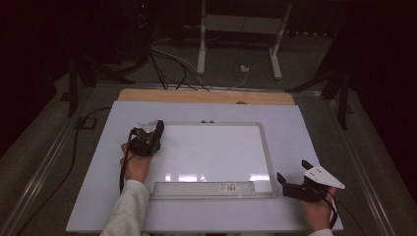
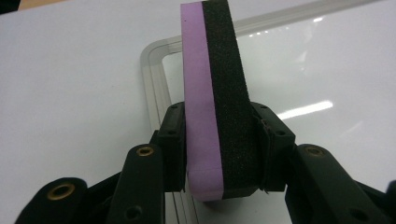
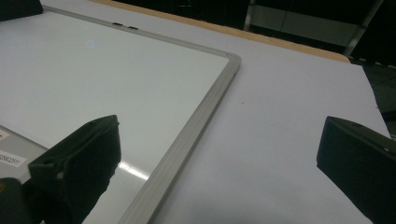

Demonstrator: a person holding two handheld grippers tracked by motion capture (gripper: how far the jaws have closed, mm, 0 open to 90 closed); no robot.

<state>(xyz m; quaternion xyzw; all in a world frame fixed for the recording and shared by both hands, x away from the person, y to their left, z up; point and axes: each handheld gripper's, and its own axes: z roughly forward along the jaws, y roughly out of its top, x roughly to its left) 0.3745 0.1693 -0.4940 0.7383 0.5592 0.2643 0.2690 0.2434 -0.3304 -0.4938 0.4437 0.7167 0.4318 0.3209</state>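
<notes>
A whiteboard (image 1: 211, 152) with a grey frame lies flat on the pale table sheet (image 1: 295, 128). My left gripper (image 1: 153, 133) is over the board's far left corner, shut on an eraser (image 1: 159, 126). In the left gripper view the eraser (image 2: 212, 60) is a purple foam block with a black felt side, standing upright and pinched between both jaws of the left gripper (image 2: 219, 116), above the rounded corner of the whiteboard (image 2: 154, 56). My right gripper (image 1: 292, 170) rests open just off the board's near right corner. Its jaws stand wide apart in the right gripper view (image 3: 224, 154), with nothing between them, beside the whiteboard frame (image 3: 205, 112).
A grey pen tray (image 1: 196, 188) with a barcode label (image 1: 228, 187) runs along the board's near edge. A wooden table edge (image 1: 206, 96) shows beyond the sheet. Cables (image 1: 172, 69) and white stand legs (image 1: 201, 49) lie on the floor behind.
</notes>
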